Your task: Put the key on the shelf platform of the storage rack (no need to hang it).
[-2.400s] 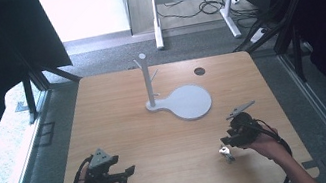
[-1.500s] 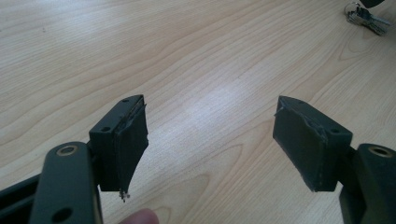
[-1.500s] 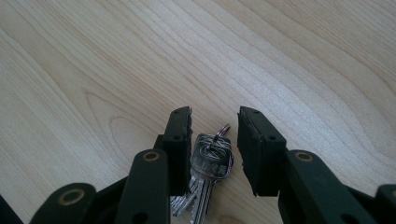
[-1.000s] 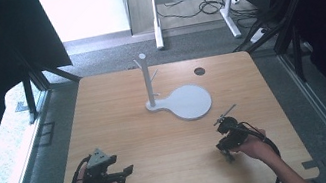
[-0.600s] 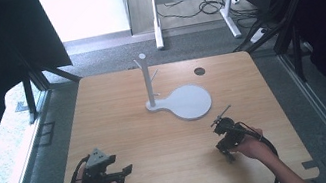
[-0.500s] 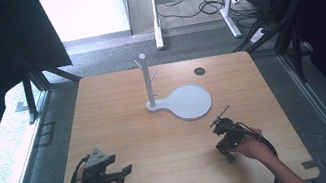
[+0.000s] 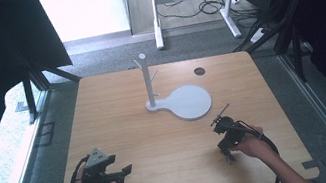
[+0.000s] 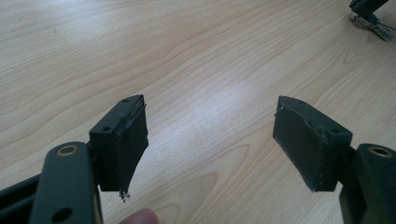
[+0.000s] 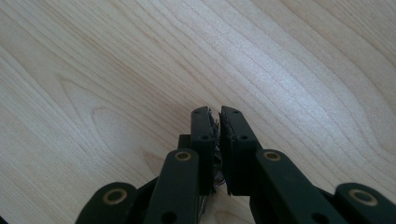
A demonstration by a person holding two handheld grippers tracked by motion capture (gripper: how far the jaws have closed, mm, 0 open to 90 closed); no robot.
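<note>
Near the table's front right, a hand holds my right gripper (image 7: 225, 150) tipped down onto the wood. Its jaws have just been closing, and in the right gripper view (image 9: 218, 113) they stand almost together, with thin wiry strands (image 9: 215, 125) pinched between the pads. That small wiry thing (image 8: 371, 24) lies on the table under the right gripper's tips in the left gripper view. My left gripper (image 7: 123, 172) rests at the front left in the other hand, and its jaws (image 8: 210, 140) stand wide apart with only bare wood between them.
A white stand (image 7: 147, 81) with short pegs rises from a round white base (image 7: 189, 102) at the middle back of the wooden table (image 7: 121, 124). A dark round hole (image 7: 199, 71) sits at the back right. Desk legs and cables lie on the floor beyond.
The right gripper came in toward the table's front and tipped down over the small wiry thing, then held still over it. The left gripper has stayed put.
</note>
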